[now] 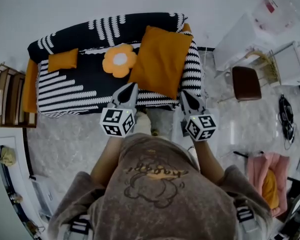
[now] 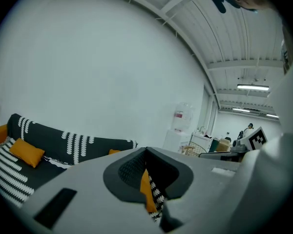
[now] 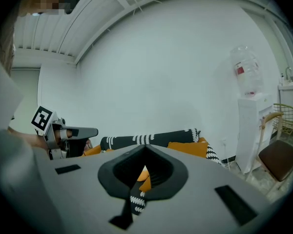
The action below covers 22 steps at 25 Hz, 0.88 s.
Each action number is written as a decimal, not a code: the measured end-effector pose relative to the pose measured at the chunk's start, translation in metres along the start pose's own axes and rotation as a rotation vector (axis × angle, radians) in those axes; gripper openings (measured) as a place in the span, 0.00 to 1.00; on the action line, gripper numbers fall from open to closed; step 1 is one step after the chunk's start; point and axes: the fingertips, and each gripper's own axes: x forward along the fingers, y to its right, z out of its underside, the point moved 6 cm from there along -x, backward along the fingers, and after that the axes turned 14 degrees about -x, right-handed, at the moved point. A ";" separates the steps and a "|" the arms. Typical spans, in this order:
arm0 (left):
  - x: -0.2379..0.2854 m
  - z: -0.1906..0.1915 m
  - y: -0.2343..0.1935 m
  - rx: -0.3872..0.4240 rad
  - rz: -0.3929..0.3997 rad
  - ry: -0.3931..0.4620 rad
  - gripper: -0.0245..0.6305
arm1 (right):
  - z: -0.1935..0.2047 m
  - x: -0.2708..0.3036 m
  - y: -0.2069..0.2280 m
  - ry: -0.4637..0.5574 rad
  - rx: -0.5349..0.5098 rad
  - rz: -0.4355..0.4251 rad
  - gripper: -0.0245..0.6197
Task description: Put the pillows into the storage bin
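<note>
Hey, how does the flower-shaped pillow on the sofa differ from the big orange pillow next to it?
The flower-shaped pillow is small, with rounded petals and a white centre. The big orange pillow is much larger, square and plain. The flower-shaped pillow covers little of the seat, while the big orange pillow lies askew from backrest to front edge. Both are orange and lie on the striped sofa.

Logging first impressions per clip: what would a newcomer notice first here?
A black sofa with white stripes fills the head view's upper middle, with a large orange pillow at its right end and a flower-shaped pillow beside it. Just below, the left gripper and right gripper point at the sofa's front edge, both shut and empty.
</note>
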 end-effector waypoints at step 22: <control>0.252 -0.103 -0.107 -0.003 0.105 -0.137 0.04 | -0.049 0.226 0.130 -0.030 0.083 0.138 0.03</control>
